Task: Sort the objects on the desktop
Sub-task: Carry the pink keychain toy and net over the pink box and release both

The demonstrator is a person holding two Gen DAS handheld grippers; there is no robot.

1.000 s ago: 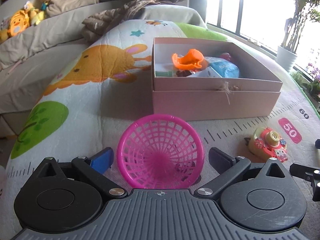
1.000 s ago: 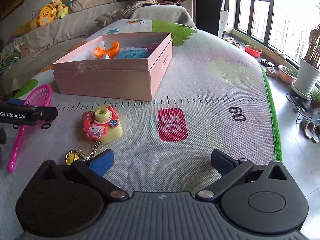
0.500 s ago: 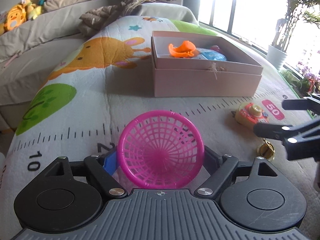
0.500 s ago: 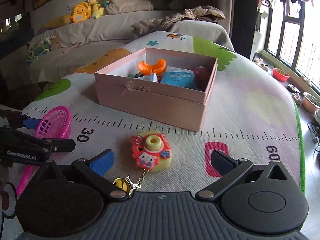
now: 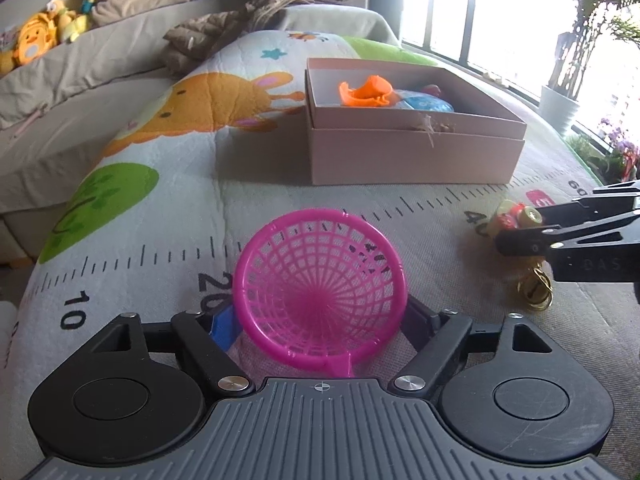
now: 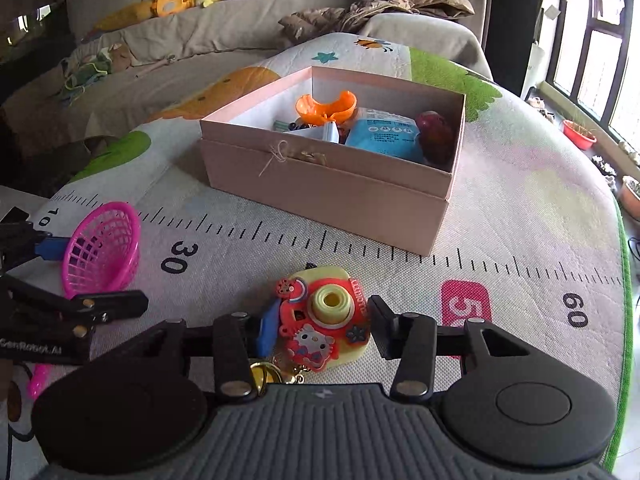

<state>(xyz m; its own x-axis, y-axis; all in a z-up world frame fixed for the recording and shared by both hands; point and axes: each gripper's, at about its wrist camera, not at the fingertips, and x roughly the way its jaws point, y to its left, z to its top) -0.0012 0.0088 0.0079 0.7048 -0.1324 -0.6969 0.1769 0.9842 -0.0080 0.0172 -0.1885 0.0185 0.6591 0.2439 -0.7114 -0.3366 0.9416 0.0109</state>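
A pink plastic net scoop sits between the fingers of my left gripper. The jaws are closing and both pads touch its rim. The right wrist view shows the scoop tilted on its side in the left gripper. My right gripper is closing on a yellow and red toy camera, with a pad against each side. Its gold keyring hangs below. The toy camera and right gripper also show at the right of the left wrist view. The open pink box beyond holds several items.
Everything rests on a printed play mat with ruler marks. A grey sofa with plush toys lies behind and to the left. Past the mat's green right edge, flower pots stand below the window.
Both grippers have closed from wide open, the left around the pink scoop, the right around the toy camera. Both drew back from the box, and the right one swung left over the toy.
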